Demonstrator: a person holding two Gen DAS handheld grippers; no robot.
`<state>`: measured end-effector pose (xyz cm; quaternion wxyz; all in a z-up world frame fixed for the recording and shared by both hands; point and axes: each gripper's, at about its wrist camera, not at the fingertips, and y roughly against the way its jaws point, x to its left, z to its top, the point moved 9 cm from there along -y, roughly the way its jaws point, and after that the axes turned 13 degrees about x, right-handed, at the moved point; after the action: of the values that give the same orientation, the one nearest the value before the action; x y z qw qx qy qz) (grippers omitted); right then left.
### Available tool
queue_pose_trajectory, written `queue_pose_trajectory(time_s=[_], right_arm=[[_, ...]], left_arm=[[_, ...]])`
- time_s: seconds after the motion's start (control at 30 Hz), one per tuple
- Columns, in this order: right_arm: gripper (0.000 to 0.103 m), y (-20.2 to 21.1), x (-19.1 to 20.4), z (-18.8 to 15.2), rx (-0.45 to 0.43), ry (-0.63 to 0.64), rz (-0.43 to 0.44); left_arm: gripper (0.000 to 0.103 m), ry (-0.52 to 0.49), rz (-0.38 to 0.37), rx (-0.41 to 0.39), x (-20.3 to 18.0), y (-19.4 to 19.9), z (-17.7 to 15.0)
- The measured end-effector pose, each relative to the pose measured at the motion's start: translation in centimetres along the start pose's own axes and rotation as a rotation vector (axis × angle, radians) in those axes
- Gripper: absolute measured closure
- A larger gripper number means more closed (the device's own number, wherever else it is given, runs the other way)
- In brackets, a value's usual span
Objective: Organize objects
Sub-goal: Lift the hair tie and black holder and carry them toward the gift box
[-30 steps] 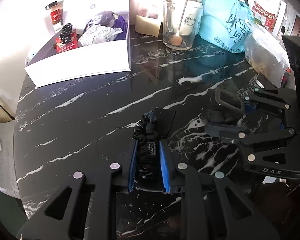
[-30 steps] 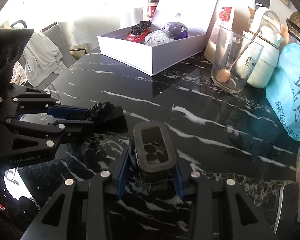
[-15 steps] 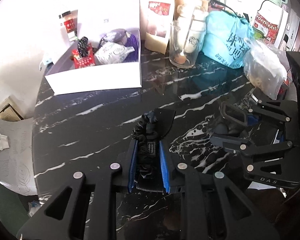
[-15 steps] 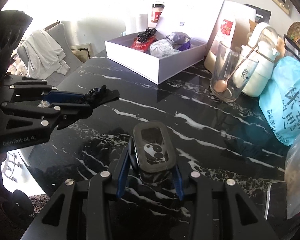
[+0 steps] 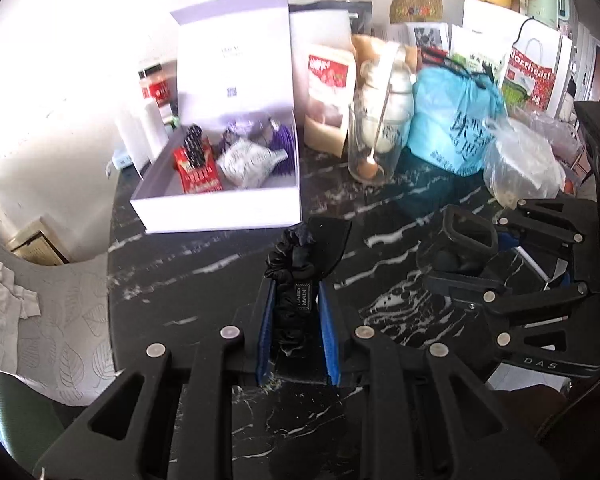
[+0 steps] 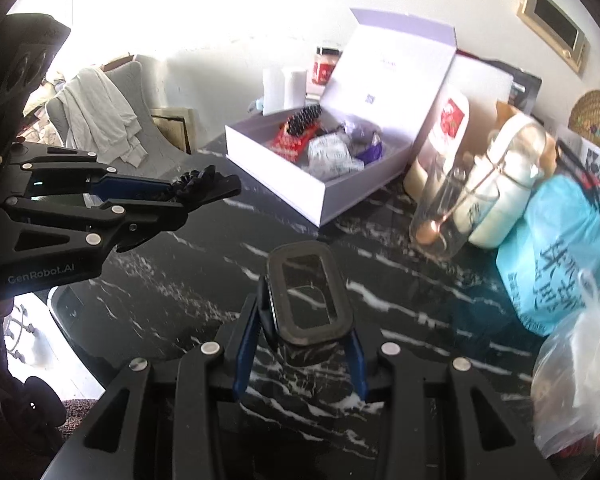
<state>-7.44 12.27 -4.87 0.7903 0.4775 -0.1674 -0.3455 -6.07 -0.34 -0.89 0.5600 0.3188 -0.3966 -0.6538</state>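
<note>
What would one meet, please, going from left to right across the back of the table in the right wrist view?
Open white box → strawberry-print pouch → clear glass with a spoon → white jar → blue plastic bag.

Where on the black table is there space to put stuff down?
The black marble table is bare in front of the white box. Crowded: the back edge, with the glass, white jar, blue bag and clear plastic bag.

Open gift box (image 5: 220, 208) sits on table (image 5: 204, 280) far-left, snack packets (image 5: 198, 172) inside. Glass with spoon (image 5: 370, 148) right of it; tied bag (image 5: 456, 124) further right.
</note>
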Motion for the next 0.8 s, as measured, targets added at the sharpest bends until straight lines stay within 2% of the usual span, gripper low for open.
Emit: queue_pose_trajectory(time_s=[0.43,0.8], right_arm=[[0.064,2.0,0.1,4.7,-0.064,0.058,0.021],[0.064,0.9,-1.3,9.4,-0.082,0.068,0.025]], left_arm=[[0.083,-0.010,0.019,-0.045,1.7,2.6,4.5],[0.083,-0.022,0.025,-0.039,4.1,0.4,8.7]])
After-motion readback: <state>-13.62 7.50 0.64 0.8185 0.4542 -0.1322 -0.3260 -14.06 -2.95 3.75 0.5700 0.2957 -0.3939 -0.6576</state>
